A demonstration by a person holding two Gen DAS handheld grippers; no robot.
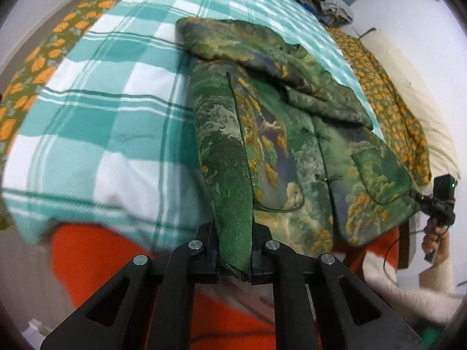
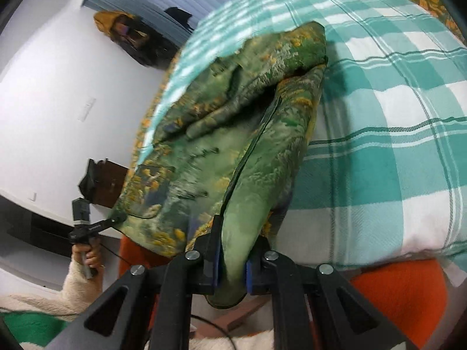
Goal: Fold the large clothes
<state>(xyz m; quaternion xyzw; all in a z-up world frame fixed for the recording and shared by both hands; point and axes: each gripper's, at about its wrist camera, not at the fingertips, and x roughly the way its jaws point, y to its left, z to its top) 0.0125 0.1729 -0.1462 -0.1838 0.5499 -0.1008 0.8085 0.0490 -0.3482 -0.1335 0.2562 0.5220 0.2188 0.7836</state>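
Observation:
A green jacket (image 1: 292, 134) with a yellow landscape print lies on a bed covered by a teal and white checked blanket (image 1: 102, 110). Its sleeves are folded across the upper part. At the near hem, my left gripper (image 1: 235, 233) is shut on a raised fold of the jacket's left edge. In the left wrist view my right gripper (image 1: 420, 197) pinches the hem's other corner, a hand holding its handle. The right wrist view shows the jacket (image 2: 233, 116) with my right gripper (image 2: 236, 248) shut on its lifted edge, and my left gripper (image 2: 116, 220) at the far corner.
An orange flowered sheet (image 1: 38, 61) borders the blanket. An orange cover (image 1: 87, 256) hangs over the bed's near edge. A pile of clothes (image 1: 329, 3) sits at the bed's far end. White wall (image 2: 58, 87) and dark wooden furniture (image 2: 111, 183) stand beside the bed.

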